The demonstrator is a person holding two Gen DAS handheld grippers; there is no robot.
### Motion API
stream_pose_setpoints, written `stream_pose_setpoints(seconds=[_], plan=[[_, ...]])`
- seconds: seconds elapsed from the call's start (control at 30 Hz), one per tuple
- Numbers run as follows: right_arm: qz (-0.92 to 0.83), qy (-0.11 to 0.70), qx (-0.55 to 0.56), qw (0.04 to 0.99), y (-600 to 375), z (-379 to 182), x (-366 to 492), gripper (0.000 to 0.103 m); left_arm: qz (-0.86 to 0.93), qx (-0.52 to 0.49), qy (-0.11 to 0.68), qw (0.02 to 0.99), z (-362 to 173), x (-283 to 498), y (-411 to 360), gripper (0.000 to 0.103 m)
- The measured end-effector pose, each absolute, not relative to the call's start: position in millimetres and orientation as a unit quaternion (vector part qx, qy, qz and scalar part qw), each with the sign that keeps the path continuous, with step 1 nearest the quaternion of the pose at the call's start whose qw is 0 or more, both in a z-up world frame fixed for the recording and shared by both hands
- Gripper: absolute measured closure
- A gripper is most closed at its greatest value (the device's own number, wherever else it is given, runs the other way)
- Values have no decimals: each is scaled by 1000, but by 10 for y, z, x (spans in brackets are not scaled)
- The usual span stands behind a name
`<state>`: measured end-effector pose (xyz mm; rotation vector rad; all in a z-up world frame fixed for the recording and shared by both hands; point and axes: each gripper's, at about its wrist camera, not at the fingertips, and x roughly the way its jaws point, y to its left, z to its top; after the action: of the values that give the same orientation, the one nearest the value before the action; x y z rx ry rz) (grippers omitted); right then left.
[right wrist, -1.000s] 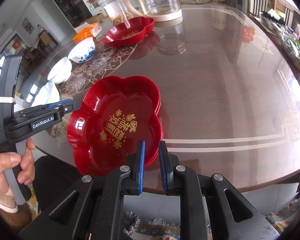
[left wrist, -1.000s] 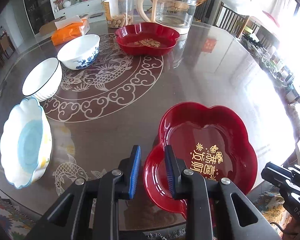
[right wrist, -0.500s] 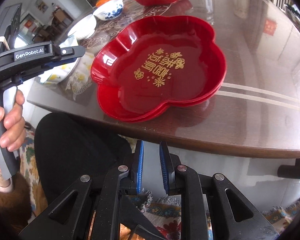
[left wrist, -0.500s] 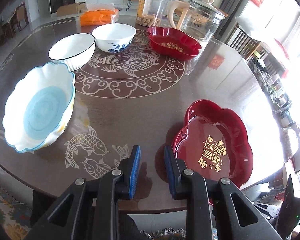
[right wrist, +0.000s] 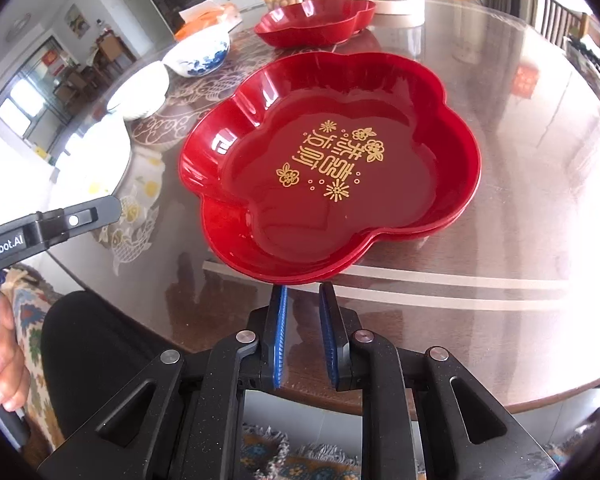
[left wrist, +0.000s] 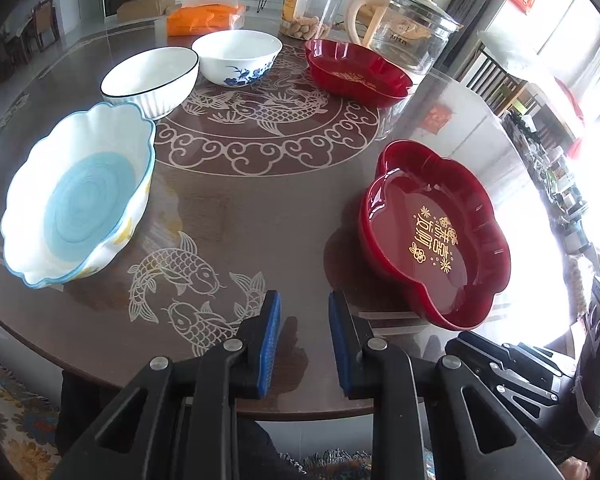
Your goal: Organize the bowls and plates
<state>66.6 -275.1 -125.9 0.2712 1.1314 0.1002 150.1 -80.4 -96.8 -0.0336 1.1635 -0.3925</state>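
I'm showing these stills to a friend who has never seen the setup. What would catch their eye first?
Probably the glossy red flower-shaped plate with gold characters, near the table's front edge, right ahead of the right gripper; it seems to sit on a second red plate. Next, the big scalloped white bowl with a blue centre at the left, and the pale koi-and-dragon pattern on the dark round table.

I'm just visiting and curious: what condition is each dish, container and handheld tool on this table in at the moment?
Near red plates: two nested, upright, empty.
Far red plate: upright, alone, empty.
Blue-centred scalloped bowl: upright, empty.
Black-rimmed white bowl: upright, empty.
Blue-flowered bowl: upright, empty.
Glass kettle: lid on.
Clear jar: a layer of snacks at the bottom.
Left tool: slightly open, holding nothing.
Right tool: slightly open, holding nothing, at the stack's rim.
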Motion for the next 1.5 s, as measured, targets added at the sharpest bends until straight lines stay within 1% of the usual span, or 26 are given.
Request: stream_pose_setpoints(seconds=[0.13, 0.2, 0.27, 0.3, 0.33, 0.37, 0.4, 0.43, 0.47, 0.5, 0.57, 0.6, 0.63, 0.7, 0.8, 0.87, 0.97, 1.03, 1.07, 1.1, 1.13, 1.2, 1.27, 1.37, 1.5], plan=[[68, 552, 129, 821, -2848, -1164, 509, 74, -180, -17, 551, 815, -998, 1591, -807, 78], [68, 552, 133, 820, -2938, -1078, 459, 73, -182, -17, 556, 811, -1015, 1641, -830, 78], [64, 545, 133, 826, -3030, -952, 457, 67, -185, -14, 557, 809, -1007, 1677, -863, 78], [59, 539, 132, 830, -3085, -872, 472, 58, -186, -13, 557, 809, -996, 1698, -880, 73], [54, 531, 128, 836, -3141, -789, 491, 47, -186, -13, 556, 810, -984, 1720, -894, 66], [48, 522, 121, 843, -3194, -705, 525, 42, -186, -15, 552, 812, -966, 1742, -902, 46], [40, 512, 113, 851, -3252, -625, 555, 39, -184, -21, 545, 818, -938, 1758, -902, 29], [29, 503, 101, 858, -3312, -550, 600, 37, -182, -29, 533, 826, -899, 1761, -894, 25], [17, 495, 90, 864, -3370, -488, 650, 37, -180, -35, 522, 833, -857, 1775, -887, 22], [1, 489, 80, 869, -3435, -432, 694, 34, -180, -35, 518, 836, -822, 1786, -889, 22], [-23, 482, 64, 874, -3549, -344, 782, 33, -177, -26, 514, 839, -755, 1818, -905, 22], [-32, 481, 59, 874, -3594, -309, 833, 32, -169, -14, 512, 842, -719, 1834, -919, 22], [-40, 482, 55, 874, -3632, -282, 884, 30, -158, 4, 510, 846, -678, 1850, -934, 21], [-50, 484, 52, 872, -3721, -227, 1007, 29, -123, 56, 506, 852, -603, 1890, -983, 12], [-64, 478, 58, 874, -3863, -97, 1156, 29, -75, 128, 505, 851, -546, 1955, -1034, 11], [-65, 468, 71, 879, -3951, 4, 1243, 29, -95, 121, 499, 853, -493, 1941, -1022, 11], [-61, 447, 97, 887, -4089, 102, 1342, 29, -156, 22, 532, 832, -487, 2026, -925, 11], [-16, 416, 128, 900, -4211, 110, 1398, 28, -179, -48, 555, 811, -529, 2129, -882, 11], [5, 414, 128, 901, -4254, 80, 1469, 27, -178, -70, 563, 804, -548, 2190, -872, 11], [24, 429, 113, 896, -4267, 20, 1585, 24, -174, -77, 570, 800, -570, 2271, -877, 11], [38, 455, 106, 883, -4283, -66, 1708, 24, -169, -71, 577, 796, -586, 2356, -911, 11], [63, 514, 127, 846, -4377, -309, 1938, 24, -158, -41, 591, 790, -629, 2558, -1002, 12], [58, 552, 133, 821, -4437, -500, 2106, 24, -151, -32, 593, 790, -647, 2744, -1073, 12], [53, 564, 130, 814, -4470, -610, 2329, 24, -158, -44, 601, 783, -683, 3020, -1262, 12], [22, 569, 79, 818, -4437, -670, 2765, 24, -162, -45, 607, 776, -793, 3419, -1570, 12]])
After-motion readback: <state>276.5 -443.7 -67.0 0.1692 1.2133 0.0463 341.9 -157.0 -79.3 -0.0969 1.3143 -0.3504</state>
